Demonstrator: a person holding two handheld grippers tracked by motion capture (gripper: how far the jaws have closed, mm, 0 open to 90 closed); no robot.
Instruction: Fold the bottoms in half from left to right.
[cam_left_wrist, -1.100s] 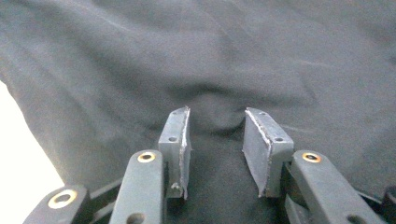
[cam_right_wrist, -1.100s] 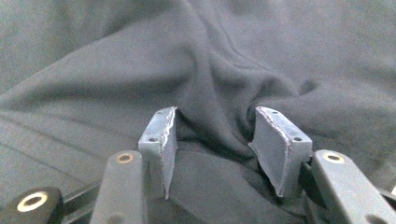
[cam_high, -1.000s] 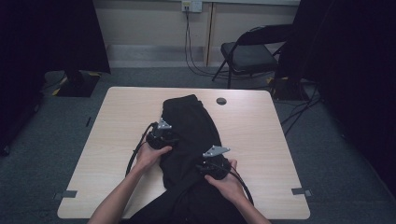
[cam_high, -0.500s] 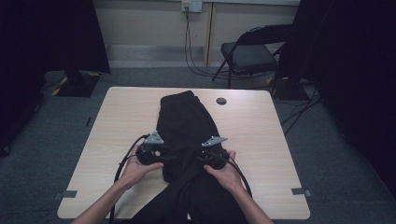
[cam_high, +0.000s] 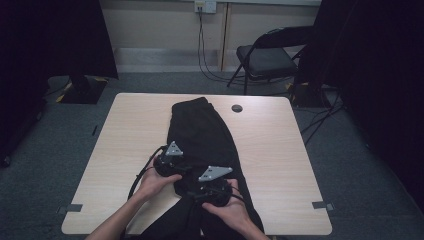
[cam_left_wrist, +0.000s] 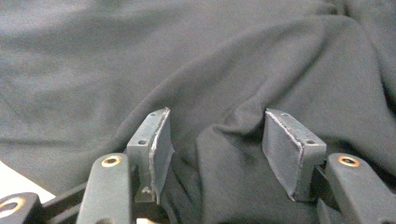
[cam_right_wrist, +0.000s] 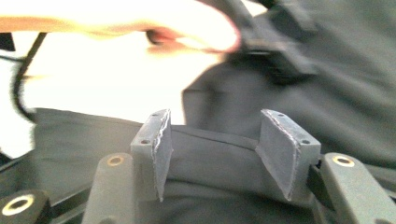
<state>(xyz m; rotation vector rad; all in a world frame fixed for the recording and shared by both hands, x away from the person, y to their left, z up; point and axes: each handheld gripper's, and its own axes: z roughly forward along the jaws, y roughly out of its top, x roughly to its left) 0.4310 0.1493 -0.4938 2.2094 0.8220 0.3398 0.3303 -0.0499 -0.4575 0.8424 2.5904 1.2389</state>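
A black garment (cam_high: 200, 130) lies lengthwise down the middle of the pale wooden table (cam_high: 280, 150) and hangs over its near edge. Both grippers rest low on its near half. My left gripper (cam_high: 181, 168) (cam_left_wrist: 215, 116) stands open; its jaws have just been opening, and a soft ridge of the cloth (cam_left_wrist: 224, 154) rises between the pads without being pinched. My right gripper (cam_high: 199, 193) (cam_right_wrist: 212, 116), nearer the table's front, has also just been opening and is open over a folded edge of the cloth (cam_right_wrist: 210, 140). Beyond it are the other hand (cam_right_wrist: 140, 23) and its gripper, blurred.
A small black round disc (cam_high: 237, 108) sits on the table beyond the garment. A folding chair (cam_high: 265, 57) and cables stand behind the table. Tape marks (cam_high: 74, 207) sit at the front corners. Bare tabletop lies on both sides of the garment.
Both hands came back toward the near edge; the right gripper also shifted left, closer to the left one. The garment's near half looks narrower.
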